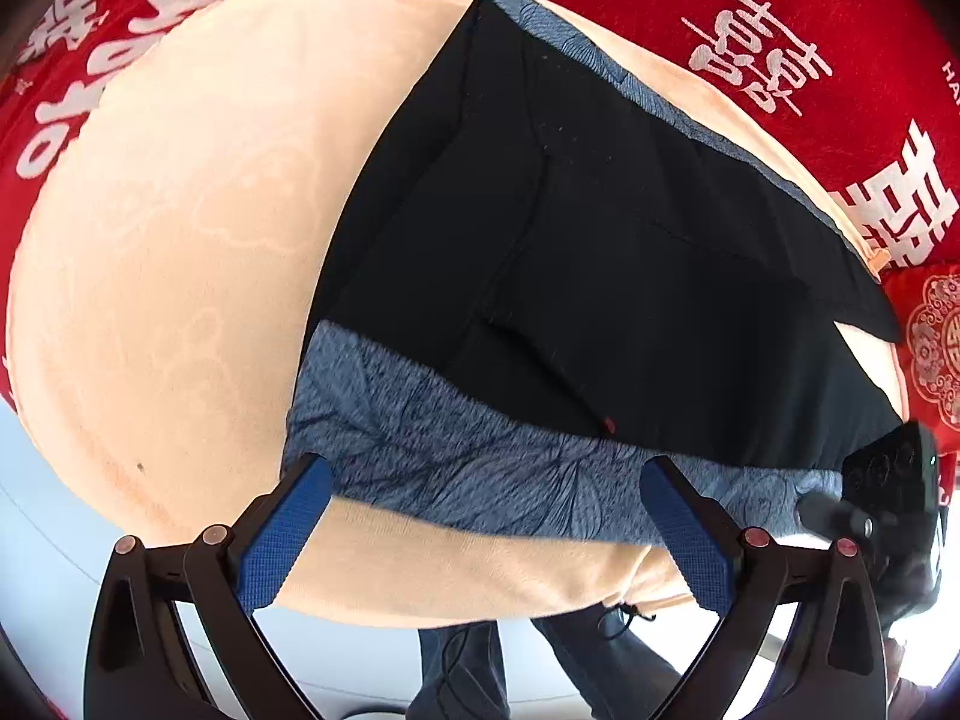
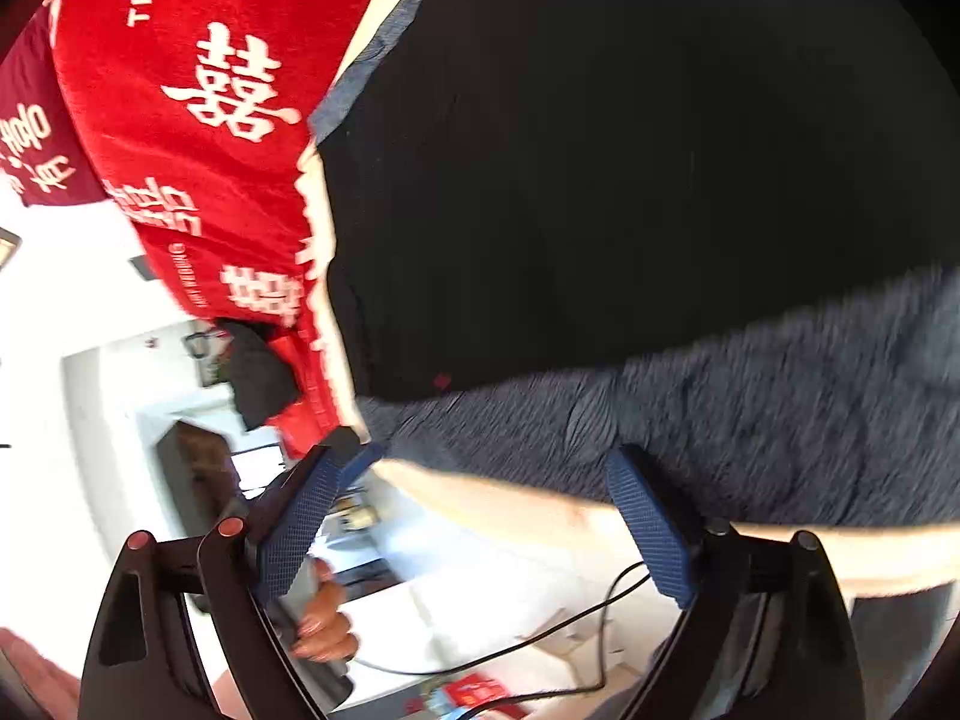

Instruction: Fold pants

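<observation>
Your left gripper (image 1: 486, 516) is spread wide with nothing between its blue ribbed pads (image 1: 282, 534), hovering just above the near edge of the pants (image 1: 600, 252). Those pants are black with a blue-grey leaf-patterned band (image 1: 456, 456) running along the edge closest to you, and a strip of the same pattern shows along the far side. They lie flat on a peach-coloured towel (image 1: 168, 228), which in turn is spread over a red blanket (image 1: 780, 12) printed with white double-happiness characters. A small red tag (image 1: 609, 423) sits where the black fabric meets the patterned band. At the right edge of the left wrist view you can see part of the other gripper's body, dark and blurred, near the right end of the patterned band. Your right gripper (image 2: 486, 516) is likewise held wide apart and grips nothing; its pads (image 2: 648, 528) frame the near edge of the pants (image 2: 600, 180) where the patterned band (image 2: 750, 408) overhangs the towel's (image 2: 540, 516) rim. This view is motion-blurred, so fine detail is hard to read. The red blanket (image 2: 198, 138) fills the upper left there, and below the left finger a hand (image 2: 324, 618) is visible holding something dark. A black cable (image 2: 540, 630) trails across the pale floor beneath the grippers.
</observation>
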`<action>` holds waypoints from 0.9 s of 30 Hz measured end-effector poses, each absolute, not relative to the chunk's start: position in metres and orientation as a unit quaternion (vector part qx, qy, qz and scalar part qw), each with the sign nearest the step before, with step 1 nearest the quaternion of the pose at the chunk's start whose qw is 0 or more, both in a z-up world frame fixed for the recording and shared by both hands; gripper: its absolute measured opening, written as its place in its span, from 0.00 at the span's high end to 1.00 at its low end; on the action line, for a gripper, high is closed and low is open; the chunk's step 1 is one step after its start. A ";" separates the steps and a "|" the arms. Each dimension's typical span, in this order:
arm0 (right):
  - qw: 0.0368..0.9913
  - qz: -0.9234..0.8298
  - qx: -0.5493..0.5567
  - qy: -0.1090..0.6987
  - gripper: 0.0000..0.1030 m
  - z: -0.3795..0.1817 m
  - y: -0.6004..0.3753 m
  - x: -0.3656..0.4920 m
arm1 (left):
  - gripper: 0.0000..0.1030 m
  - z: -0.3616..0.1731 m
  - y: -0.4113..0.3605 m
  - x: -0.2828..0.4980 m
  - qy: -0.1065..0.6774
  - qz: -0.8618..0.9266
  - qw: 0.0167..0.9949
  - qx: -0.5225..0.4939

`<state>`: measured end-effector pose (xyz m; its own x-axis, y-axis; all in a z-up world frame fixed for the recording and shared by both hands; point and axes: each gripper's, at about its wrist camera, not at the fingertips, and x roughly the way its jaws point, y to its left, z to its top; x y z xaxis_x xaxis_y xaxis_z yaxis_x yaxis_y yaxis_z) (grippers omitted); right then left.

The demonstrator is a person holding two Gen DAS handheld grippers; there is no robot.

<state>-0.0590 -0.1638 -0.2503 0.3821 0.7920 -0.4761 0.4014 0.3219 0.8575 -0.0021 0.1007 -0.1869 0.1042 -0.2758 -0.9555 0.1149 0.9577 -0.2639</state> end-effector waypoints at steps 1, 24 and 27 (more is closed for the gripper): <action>0.609 0.160 0.557 0.542 0.10 -0.252 -0.163 -0.065 | 0.00 -0.188 0.102 -0.005 0.659 -0.135 0.737 -0.067; 0.625 0.185 0.570 0.501 0.83 -0.209 -0.162 -0.038 | 0.00 -0.213 0.087 0.006 0.670 -0.134 0.676 -0.276; 0.613 0.147 0.576 0.520 0.54 -0.227 -0.179 -0.065 | 0.00 -0.214 0.083 0.006 0.674 -0.135 0.687 -0.237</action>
<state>-0.0646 -0.1791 -0.2267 0.4152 0.7798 -0.4685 0.4195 0.2929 0.8592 0.0064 0.0826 -0.2139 0.0551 -0.5045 -0.8617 -0.1350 0.8513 -0.5071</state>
